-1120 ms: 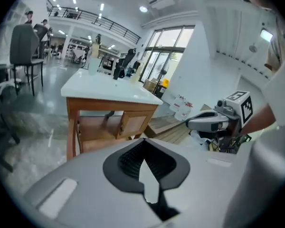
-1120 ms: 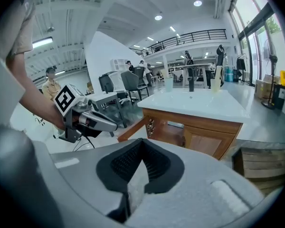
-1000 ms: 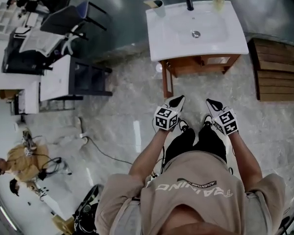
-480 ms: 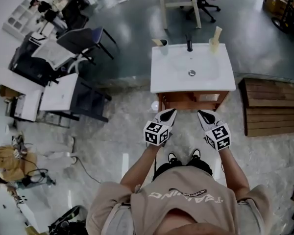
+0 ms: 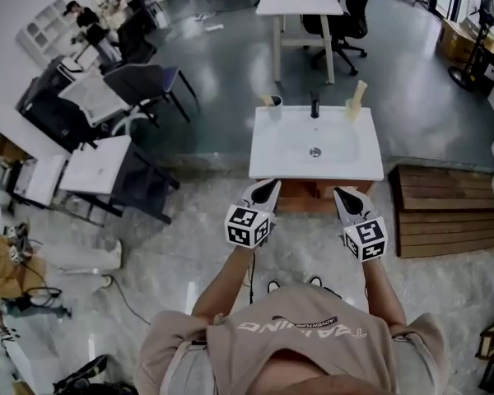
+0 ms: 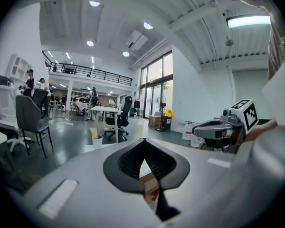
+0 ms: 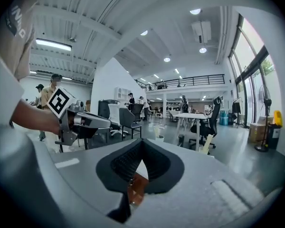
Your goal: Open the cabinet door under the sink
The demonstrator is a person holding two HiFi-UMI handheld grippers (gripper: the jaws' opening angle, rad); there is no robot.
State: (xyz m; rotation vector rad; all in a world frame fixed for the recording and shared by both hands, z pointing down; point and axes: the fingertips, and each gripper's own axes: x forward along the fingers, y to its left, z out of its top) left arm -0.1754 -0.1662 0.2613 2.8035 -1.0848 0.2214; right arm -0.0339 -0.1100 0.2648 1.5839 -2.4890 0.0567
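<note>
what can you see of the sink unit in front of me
The sink unit has a white rectangular top with a shallow basin and a round metal drain. A dark faucet stands at the back edge, with a cup at one back corner and a tan object at the other. Beneath, only a strip of brown wooden cabinet shows; its door is out of sight.

Both arms forward, left tongs (image 5: 270,186) and right tongs (image 5: 343,196) side by side, tips together, empty.
</note>
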